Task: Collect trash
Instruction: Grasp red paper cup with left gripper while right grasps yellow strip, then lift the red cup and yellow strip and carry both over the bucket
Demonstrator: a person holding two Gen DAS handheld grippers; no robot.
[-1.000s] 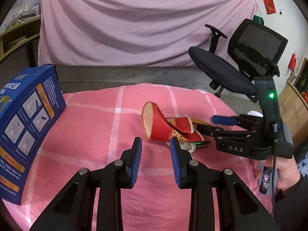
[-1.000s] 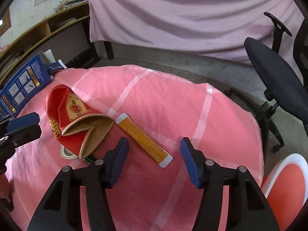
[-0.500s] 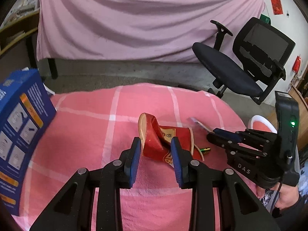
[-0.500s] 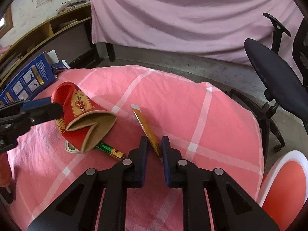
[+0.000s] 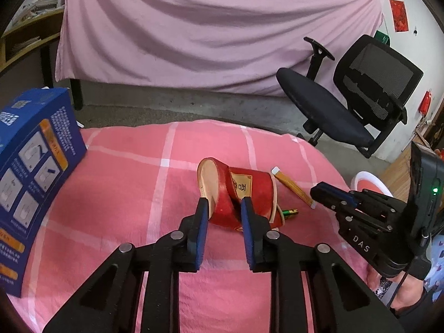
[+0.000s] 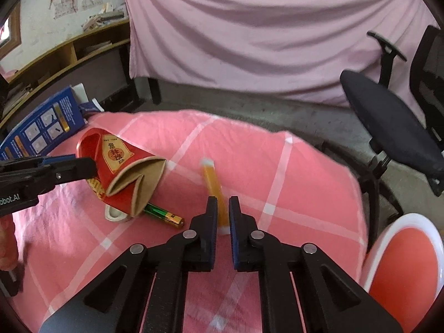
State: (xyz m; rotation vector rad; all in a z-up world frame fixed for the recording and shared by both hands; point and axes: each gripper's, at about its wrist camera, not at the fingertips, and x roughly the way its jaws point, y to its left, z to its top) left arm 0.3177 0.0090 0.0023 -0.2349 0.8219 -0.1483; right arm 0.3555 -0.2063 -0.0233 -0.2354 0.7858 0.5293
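Observation:
A crushed red paper cup (image 5: pixel 244 191) lies on its side on the pink checked cloth (image 5: pixel 125 194). My left gripper (image 5: pixel 224 208) straddles its open end, and its jaws are closing with the pads against the cup's walls. In the right wrist view the cup (image 6: pixel 122 166) tilts up at the left gripper's fingers (image 6: pixel 69 166). My right gripper (image 6: pixel 221 202) is shut on the near end of a thin orange sachet (image 6: pixel 211 180), which points away from it, slightly raised and blurred. The sachet (image 5: pixel 291 187) sticks out from the right gripper (image 5: pixel 319 193) in the left wrist view.
A green battery (image 6: pixel 163 213) and a white lid (image 6: pixel 115 216) lie under the cup's near edge. A blue box (image 5: pixel 33 180) stands at the cloth's left. A black office chair (image 5: pixel 347 111) and a red-and-white stool (image 6: pixel 402 263) stand off to the right.
The right gripper's jaws came together on the orange sachet and raised it a little. The left gripper moved forward over the red cup's open end and narrowed onto it.

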